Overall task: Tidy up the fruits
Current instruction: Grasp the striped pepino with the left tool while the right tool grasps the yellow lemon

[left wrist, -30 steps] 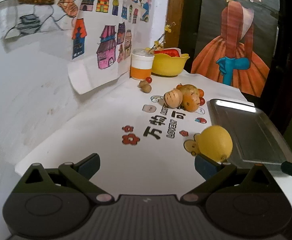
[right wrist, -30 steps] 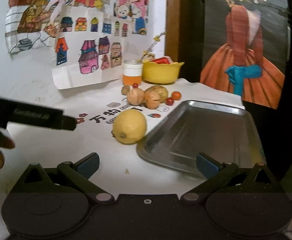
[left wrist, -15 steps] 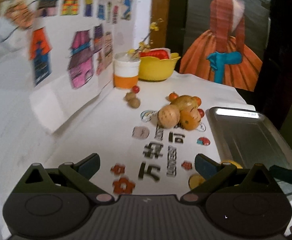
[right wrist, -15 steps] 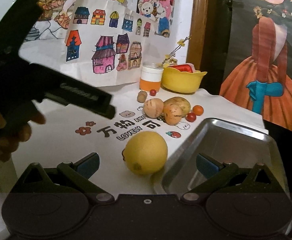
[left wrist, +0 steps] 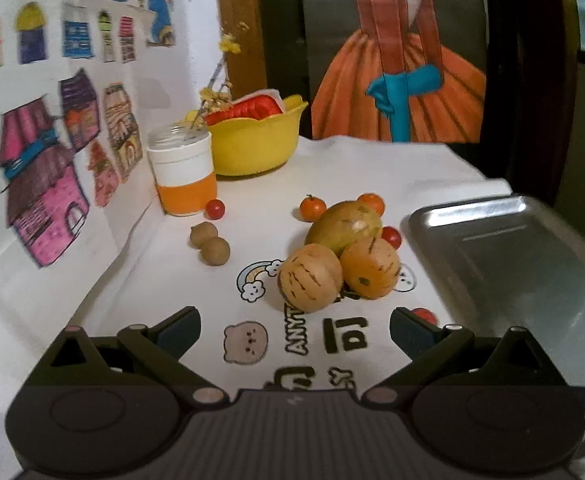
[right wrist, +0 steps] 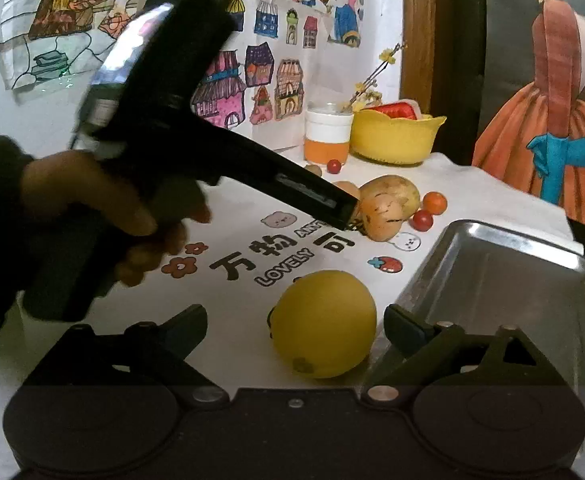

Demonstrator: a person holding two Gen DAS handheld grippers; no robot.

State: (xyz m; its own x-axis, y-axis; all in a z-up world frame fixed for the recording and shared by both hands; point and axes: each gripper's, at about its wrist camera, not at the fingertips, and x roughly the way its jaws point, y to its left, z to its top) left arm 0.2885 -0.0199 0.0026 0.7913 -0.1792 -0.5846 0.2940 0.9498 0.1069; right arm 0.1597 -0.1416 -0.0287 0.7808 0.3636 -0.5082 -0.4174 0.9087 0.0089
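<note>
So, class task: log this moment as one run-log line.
left gripper: open, nearing striped round tan fruit | right gripper: open, fingers flanking round yellow lemon | silver metal tray: no fruit visible

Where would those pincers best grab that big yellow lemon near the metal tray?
Probably across the lemon's widest middle, one finger on each side. It lies between the open right gripper's fingers already, so coming straight forward suits it. Its skin is round and smooth, so a grip off the middle might slip. The tray stands close on its right, leaving that finger little room.
</note>
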